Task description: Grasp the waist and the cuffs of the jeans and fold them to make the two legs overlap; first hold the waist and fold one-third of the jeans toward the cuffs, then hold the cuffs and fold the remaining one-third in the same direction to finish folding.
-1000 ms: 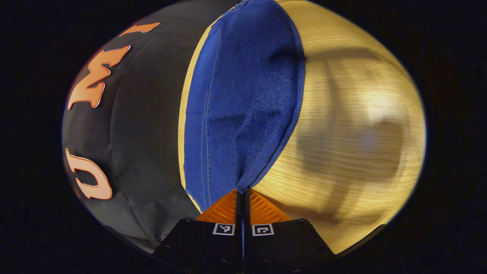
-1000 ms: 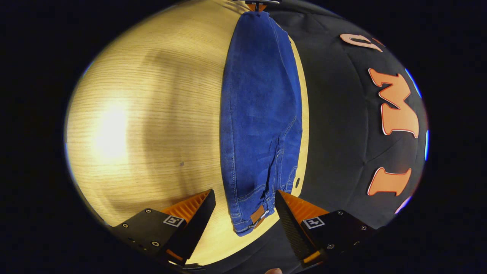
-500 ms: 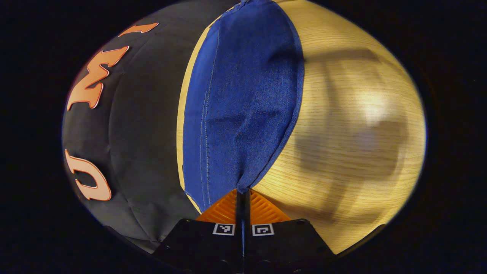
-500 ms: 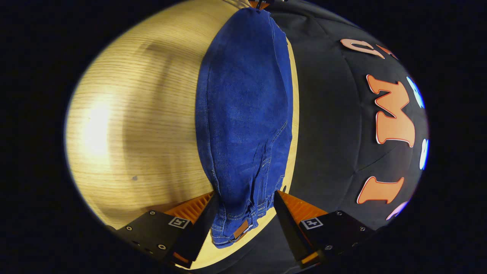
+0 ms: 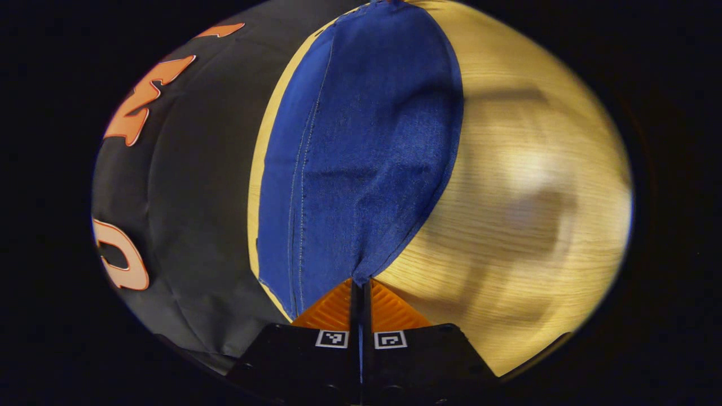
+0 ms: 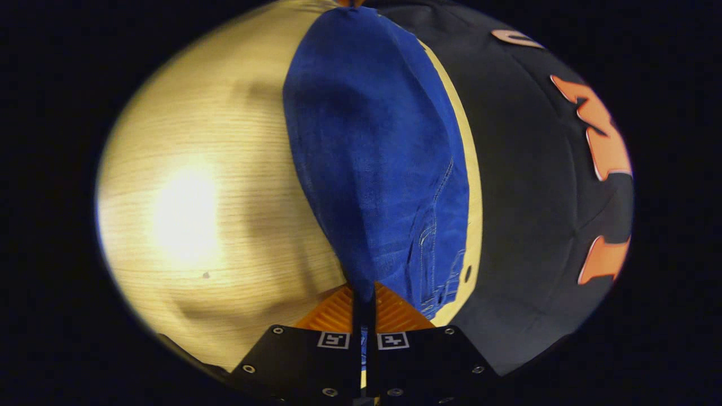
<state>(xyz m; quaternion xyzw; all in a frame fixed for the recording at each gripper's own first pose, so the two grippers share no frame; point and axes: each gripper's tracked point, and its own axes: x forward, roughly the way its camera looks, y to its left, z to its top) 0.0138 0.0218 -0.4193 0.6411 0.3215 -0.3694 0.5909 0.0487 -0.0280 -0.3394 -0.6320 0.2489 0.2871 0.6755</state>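
Observation:
Blue jeans [image 5: 361, 141] stretch lengthwise along the far edge of a light wooden table [image 5: 524, 225]. In the left gripper view, my left gripper [image 5: 360, 281] is shut on the cuff end of the jeans, and the denim rises straight out from between the fingers. In the right gripper view, the jeans [image 6: 378, 146] run away from me, with waist stitching and a pocket seam near the bottom right. My right gripper [image 6: 364, 285] is shut on the waist end, with a fold of denim pinched between both fingers. The other gripper's tip peeks in at the top of the right gripper view.
The booth's black cloth wall [image 5: 192, 186] hangs just beyond the table's far edge, close beside the jeans. Bare wood [image 6: 192, 186] with a bright light glare spreads on the near side of the jeans.
My right gripper moved forward over the waist and closed on it; a second ago it stood open around the waistband. The left gripper kept its hold on the cuffs and shifted slightly.

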